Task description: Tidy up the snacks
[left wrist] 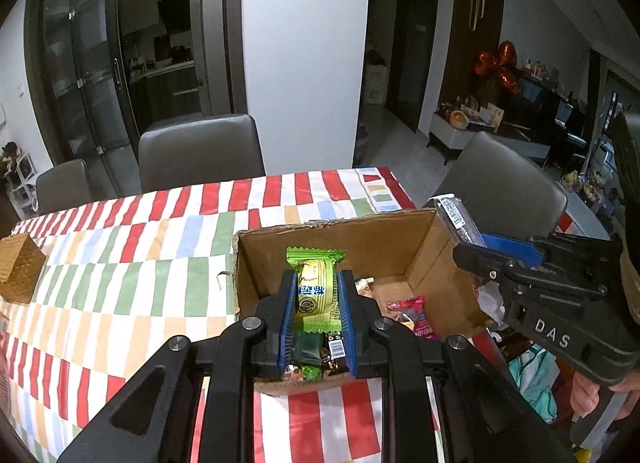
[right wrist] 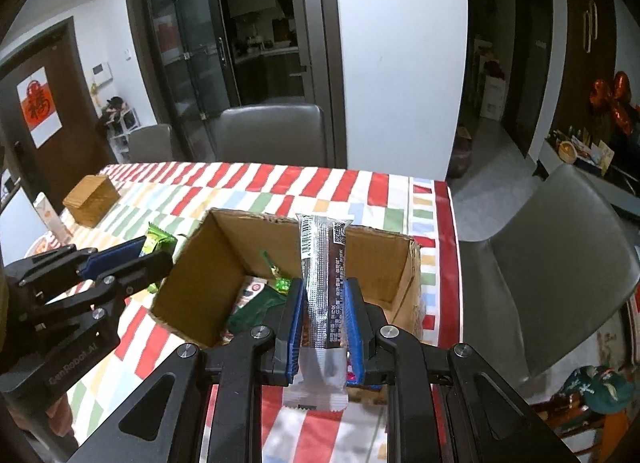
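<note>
We hold a green snack packet (left wrist: 316, 291) in the left gripper (left wrist: 317, 303), its jaws clamped on it above the cardboard box (left wrist: 400, 239) on the striped surface (left wrist: 120, 263). The right gripper (right wrist: 324, 323) pinches a silver-brown snack bar (right wrist: 324, 283) upright over the same box. We should lower each inside the walls before letting go, one at a time, so neither tips over the rim.

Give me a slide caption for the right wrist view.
Right gripper holds a silver-brown snack bar above the cardboard box.
</note>
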Demonstrator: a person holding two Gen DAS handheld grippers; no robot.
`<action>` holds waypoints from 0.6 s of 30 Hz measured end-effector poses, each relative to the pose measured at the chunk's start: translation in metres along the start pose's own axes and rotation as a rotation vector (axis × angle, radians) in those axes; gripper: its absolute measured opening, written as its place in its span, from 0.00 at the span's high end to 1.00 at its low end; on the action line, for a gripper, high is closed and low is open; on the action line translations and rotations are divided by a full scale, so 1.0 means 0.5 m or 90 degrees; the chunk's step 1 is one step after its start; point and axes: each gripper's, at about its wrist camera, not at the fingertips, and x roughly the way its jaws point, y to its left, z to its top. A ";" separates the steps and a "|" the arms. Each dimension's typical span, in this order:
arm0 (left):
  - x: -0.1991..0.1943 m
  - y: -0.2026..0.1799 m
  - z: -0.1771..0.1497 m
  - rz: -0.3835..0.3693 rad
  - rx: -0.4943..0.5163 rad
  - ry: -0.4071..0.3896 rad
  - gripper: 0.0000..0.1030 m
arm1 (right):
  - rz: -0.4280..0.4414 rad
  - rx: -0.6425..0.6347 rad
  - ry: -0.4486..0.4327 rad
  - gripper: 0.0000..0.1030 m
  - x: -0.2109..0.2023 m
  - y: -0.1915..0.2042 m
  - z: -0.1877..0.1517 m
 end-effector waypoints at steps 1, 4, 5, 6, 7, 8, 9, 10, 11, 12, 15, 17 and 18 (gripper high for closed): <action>0.003 -0.001 0.003 0.003 -0.001 0.002 0.72 | -0.002 -0.001 0.003 0.79 0.007 -0.002 0.001; 0.004 0.002 0.002 0.017 -0.006 0.003 0.65 | -0.005 0.015 0.009 0.55 0.014 -0.008 0.000; 0.003 0.002 -0.001 0.022 -0.005 0.004 0.64 | -0.009 0.021 0.008 0.53 0.012 -0.010 -0.001; -0.002 0.002 -0.006 0.029 -0.004 0.004 0.62 | -0.018 0.022 0.002 0.52 0.008 -0.011 -0.006; -0.005 0.002 -0.008 0.029 -0.003 0.002 0.60 | -0.025 0.016 -0.002 0.52 0.004 -0.009 -0.008; -0.013 0.002 -0.015 0.030 -0.003 -0.003 0.57 | -0.032 0.010 -0.005 0.52 0.000 -0.008 -0.012; -0.022 0.001 -0.022 0.036 -0.004 -0.009 0.54 | -0.038 0.005 -0.007 0.52 -0.006 -0.005 -0.016; -0.028 0.003 -0.026 0.043 -0.003 -0.012 0.53 | -0.043 0.002 -0.009 0.52 -0.015 -0.001 -0.023; -0.035 0.003 -0.031 0.047 -0.002 -0.017 0.50 | -0.043 0.001 -0.013 0.50 -0.023 0.001 -0.028; -0.047 0.001 -0.039 0.050 -0.002 -0.026 0.48 | -0.044 0.000 -0.015 0.46 -0.029 0.002 -0.030; -0.074 -0.001 -0.056 0.057 -0.003 -0.039 0.39 | -0.053 0.000 -0.040 0.42 -0.062 0.010 -0.052; -0.100 -0.004 -0.071 0.061 -0.006 -0.049 0.36 | -0.061 -0.001 -0.053 0.37 -0.085 0.015 -0.068; -0.110 -0.005 -0.076 0.064 -0.009 -0.051 0.31 | -0.062 0.000 -0.061 0.34 -0.098 0.017 -0.076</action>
